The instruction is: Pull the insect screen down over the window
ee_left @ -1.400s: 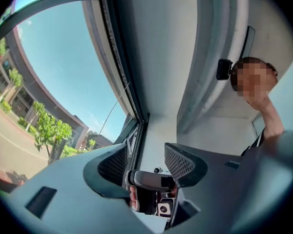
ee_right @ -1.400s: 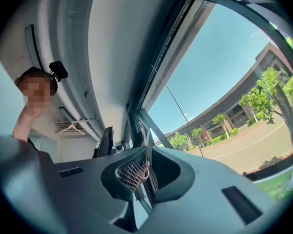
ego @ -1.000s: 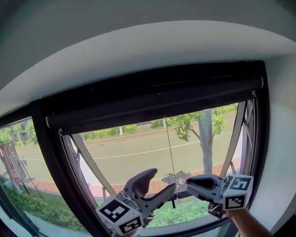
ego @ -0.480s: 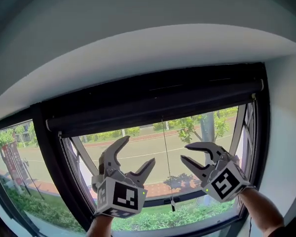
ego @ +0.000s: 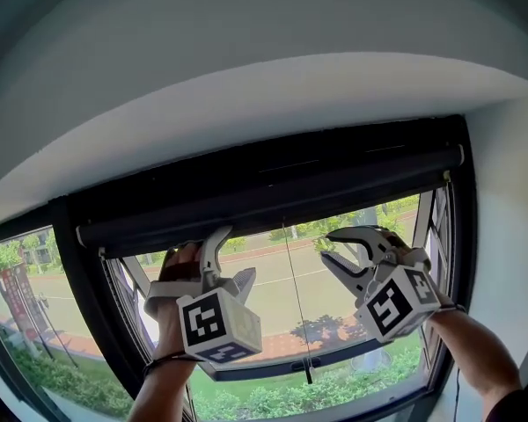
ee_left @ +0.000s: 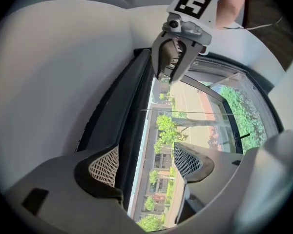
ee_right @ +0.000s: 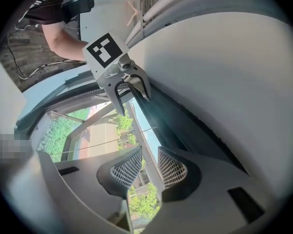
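The insect screen is rolled up in a dark cassette (ego: 273, 178) across the window top, with its bottom bar (ego: 334, 196) just below. A thin pull cord (ego: 297, 315) hangs from the bar's middle. My left gripper (ego: 233, 255) is raised under the bar left of the cord, jaws wide apart. In the left gripper view the bar's edge (ee_left: 136, 130) runs through the gap of the left gripper (ee_left: 145, 162), pads clear of it. My right gripper (ego: 327, 246) is open to the cord's right. The bar (ee_right: 154, 113) also crosses the narrower gap of the right gripper (ee_right: 149, 167).
A white curved soffit (ego: 273, 86) overhangs the cassette and a white wall (ego: 510, 236) stands at the right. Slanted window stays (ego: 163, 288) cross the opening. Outside are a road, trees and hedges. A second pane (ego: 26, 323) adjoins at the left.
Both grippers have risen from the window's lower part to just under the screen's bar. Their jaws have spread wider, and they have moved apart to either side of the cord.
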Motion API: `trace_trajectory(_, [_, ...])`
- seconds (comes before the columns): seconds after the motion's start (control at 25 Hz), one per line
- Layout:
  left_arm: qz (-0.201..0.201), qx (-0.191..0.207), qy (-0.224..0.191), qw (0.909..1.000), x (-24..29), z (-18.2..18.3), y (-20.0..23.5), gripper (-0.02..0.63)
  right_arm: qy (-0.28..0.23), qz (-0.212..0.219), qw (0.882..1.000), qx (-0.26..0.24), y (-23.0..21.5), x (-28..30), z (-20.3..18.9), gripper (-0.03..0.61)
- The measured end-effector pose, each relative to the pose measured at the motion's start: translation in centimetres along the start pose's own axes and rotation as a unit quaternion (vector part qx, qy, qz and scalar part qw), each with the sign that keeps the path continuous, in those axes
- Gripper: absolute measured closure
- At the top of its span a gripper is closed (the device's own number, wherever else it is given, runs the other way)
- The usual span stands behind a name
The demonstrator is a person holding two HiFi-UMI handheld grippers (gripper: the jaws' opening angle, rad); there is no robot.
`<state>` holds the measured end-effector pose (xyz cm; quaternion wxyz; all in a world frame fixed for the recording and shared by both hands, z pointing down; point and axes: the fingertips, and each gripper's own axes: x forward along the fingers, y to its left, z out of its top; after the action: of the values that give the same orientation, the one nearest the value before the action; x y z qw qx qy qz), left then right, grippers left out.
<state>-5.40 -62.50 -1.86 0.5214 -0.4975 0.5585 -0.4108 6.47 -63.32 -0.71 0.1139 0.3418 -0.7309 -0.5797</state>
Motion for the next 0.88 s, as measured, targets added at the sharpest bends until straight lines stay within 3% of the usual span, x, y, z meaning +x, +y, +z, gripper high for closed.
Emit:
trace_trajectory(0.08, [-0.011,0.020,0.011,0.9997,0.4,-0.1,0.0,0.263,0.006,-0.004,1.000,-0.005,-0.6,0.0,-0.2,0.494])
trace_trajectory(0.16, [-0.012,0.027,0.017,0.9994,0.6,0.0,0.4,0.335,0.011,-0.005,1.000,-0.009,-1.0,0.0,-0.3,0.494])
trace_trajectory(0.4, [-0.010,0.027,0.028,0.9992,0.9,0.3,1.6,0.398,0.016,-0.008,1.000,-0.012,-2.2,0.3,0.0,0.494])
trace_trajectory(0.6, [0.002,0.033,0.039,0.9987,1.5,0.6,2.7,0.520,0.021,-0.005,1.000,-0.015,-3.0,0.8,0.0,0.494])
trace_trajectory(0.88, [-0.005,0.044,0.053,0.9976,2.3,0.5,2.5,0.561,0.030,-0.004,0.999,-0.029,-3.7,1.8,-0.2,0.494])
